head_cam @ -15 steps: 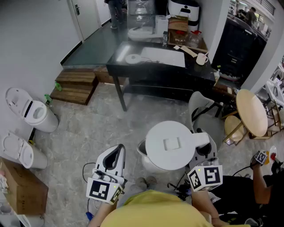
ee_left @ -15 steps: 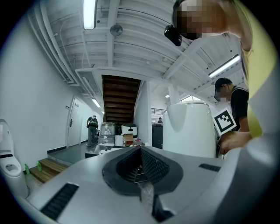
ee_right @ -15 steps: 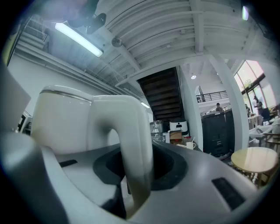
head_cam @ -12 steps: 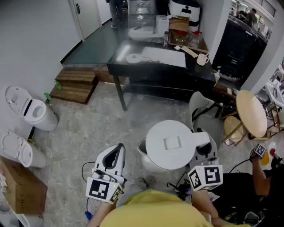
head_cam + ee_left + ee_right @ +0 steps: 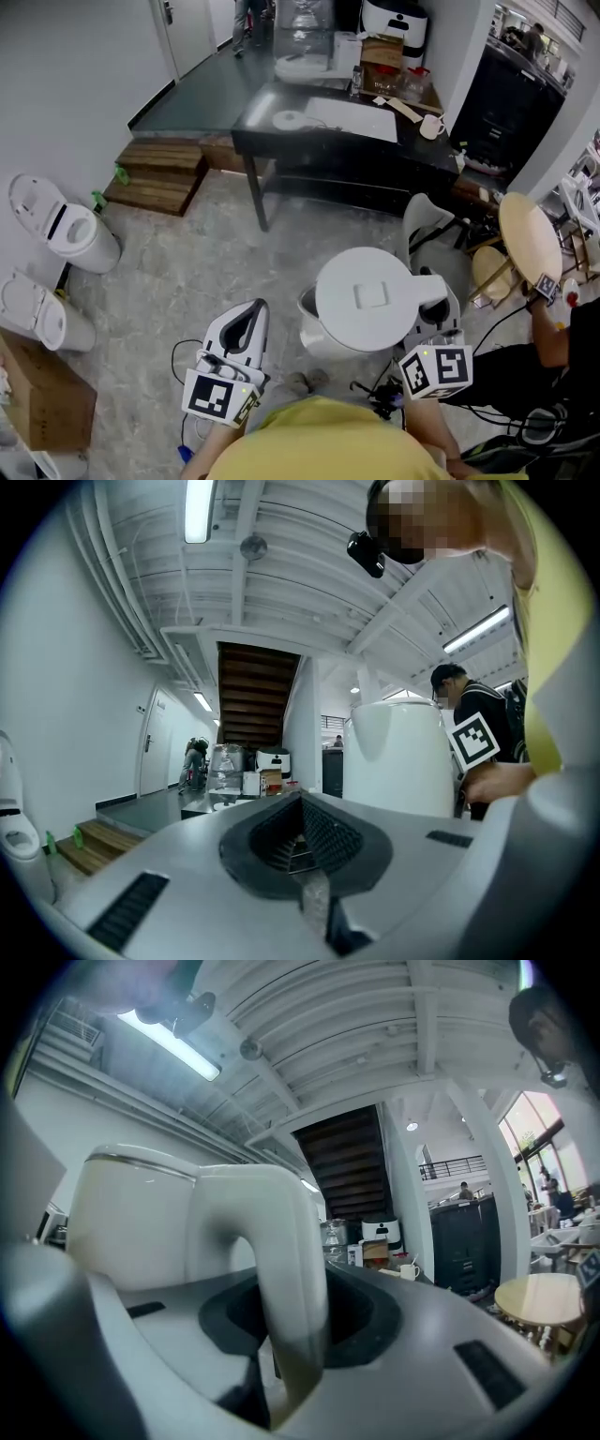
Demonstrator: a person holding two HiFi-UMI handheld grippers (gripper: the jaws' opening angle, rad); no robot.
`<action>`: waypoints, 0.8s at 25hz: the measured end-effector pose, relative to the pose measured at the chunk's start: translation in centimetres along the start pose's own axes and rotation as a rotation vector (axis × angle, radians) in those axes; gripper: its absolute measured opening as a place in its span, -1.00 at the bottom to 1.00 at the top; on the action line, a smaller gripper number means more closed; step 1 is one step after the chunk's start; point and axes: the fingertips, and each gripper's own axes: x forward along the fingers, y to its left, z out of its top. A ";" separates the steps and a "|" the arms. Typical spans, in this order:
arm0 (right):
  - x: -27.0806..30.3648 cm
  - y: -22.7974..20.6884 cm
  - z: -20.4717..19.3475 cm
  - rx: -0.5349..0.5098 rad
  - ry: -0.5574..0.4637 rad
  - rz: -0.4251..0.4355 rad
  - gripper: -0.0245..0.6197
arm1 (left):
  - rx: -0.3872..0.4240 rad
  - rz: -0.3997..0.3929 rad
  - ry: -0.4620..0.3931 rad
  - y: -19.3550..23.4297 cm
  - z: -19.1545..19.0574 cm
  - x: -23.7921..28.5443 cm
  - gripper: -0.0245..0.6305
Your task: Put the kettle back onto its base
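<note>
A white electric kettle (image 5: 370, 300) hangs over the grey floor in front of me, seen from above with its round lid up. My right gripper (image 5: 433, 317) is shut on the kettle's handle (image 5: 281, 1269), which runs up between the jaws in the right gripper view. My left gripper (image 5: 244, 328) is level to the kettle's left, shut and empty; in its own view the kettle (image 5: 398, 757) stands to the right. The round white kettle base (image 5: 288, 120) lies on the black table (image 5: 319, 145) further ahead.
Two white lidded bins (image 5: 66, 234) stand by the left wall, with a cardboard box (image 5: 42, 394) nearer. Wooden steps (image 5: 155, 178) lie left of the table. A white chair (image 5: 427, 220), a round wooden table (image 5: 530, 239) and another person (image 5: 562, 347) are at the right.
The kettle and both grippers keep nearly the same place in front of me. The table has come slightly closer in view. The person at the right has raised a hand.
</note>
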 end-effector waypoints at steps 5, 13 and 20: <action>0.3 1.1 -0.2 -0.010 -0.005 -0.015 -0.54 | -0.004 -0.029 -0.001 0.9 -0.5 -0.5 -0.90; 2.8 1.4 -1.2 0.021 0.023 -0.023 -0.54 | -0.016 -0.042 0.018 3.1 -1.4 0.8 -0.90; 7.5 0.6 0.6 0.025 0.000 -0.001 -0.53 | -0.016 -0.024 0.013 6.0 -0.7 4.4 -0.90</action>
